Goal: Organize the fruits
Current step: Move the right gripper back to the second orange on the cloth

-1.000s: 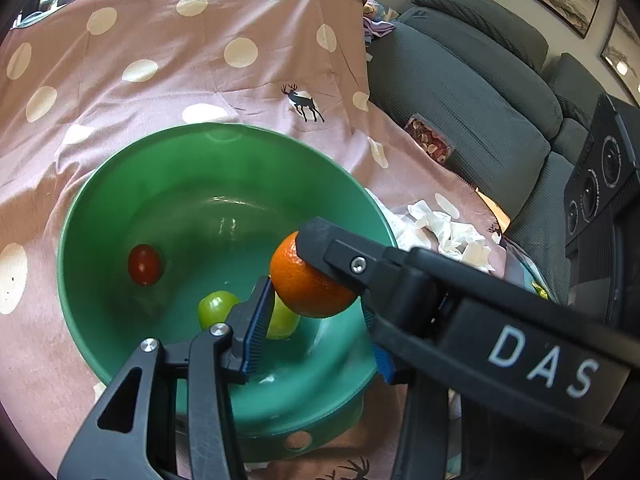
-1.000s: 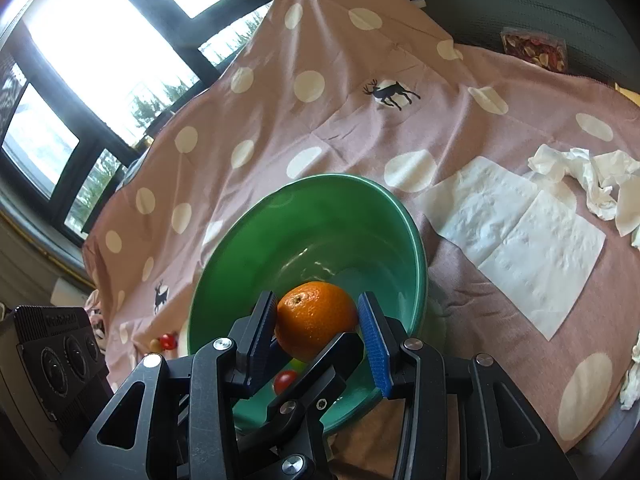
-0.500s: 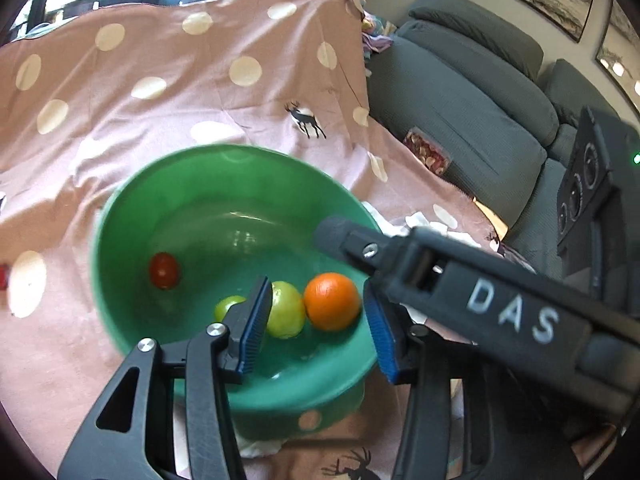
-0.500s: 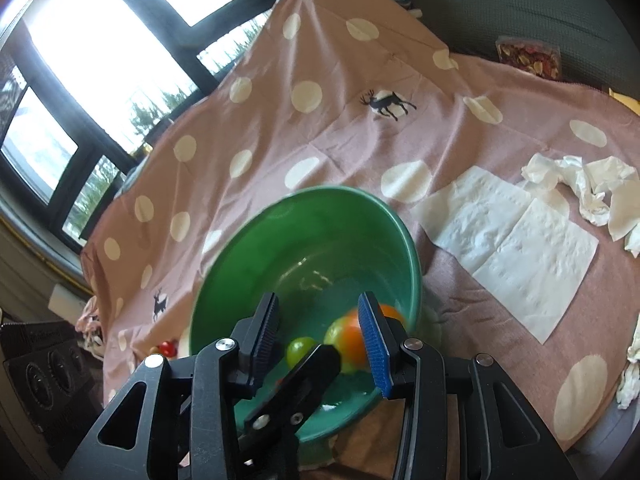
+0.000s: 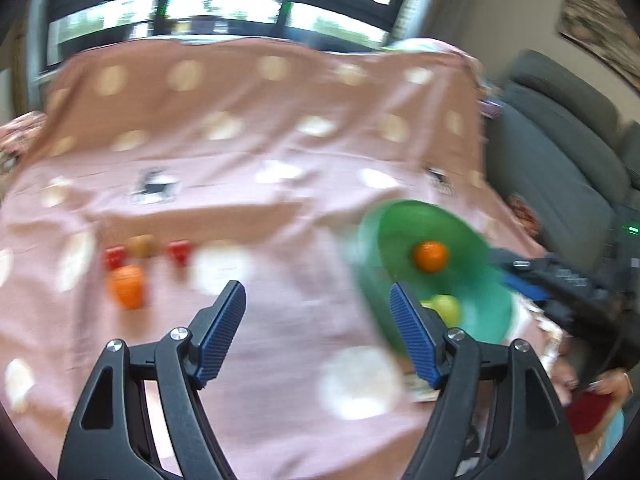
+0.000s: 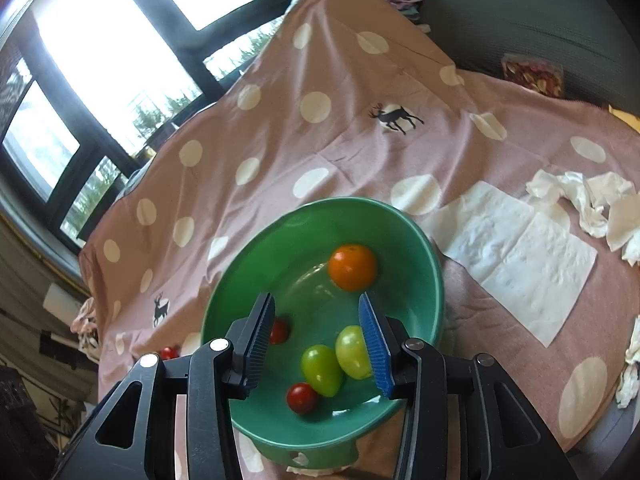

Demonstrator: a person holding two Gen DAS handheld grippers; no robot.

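Our left gripper, jaws just spread and empty, faces the loose orange lying ahead-left; right gripper's jaws stand apart, empty.

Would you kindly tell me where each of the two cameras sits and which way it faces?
Left wrist: on the left gripper, looking down across the pink cloth toward windows; loose fruit at left, bowl at right; jaws open, a hand at lower right.
Right wrist: on the right gripper, looking down into the bowl; jaws open, empty.
Shared: bowl, orange, cloth.
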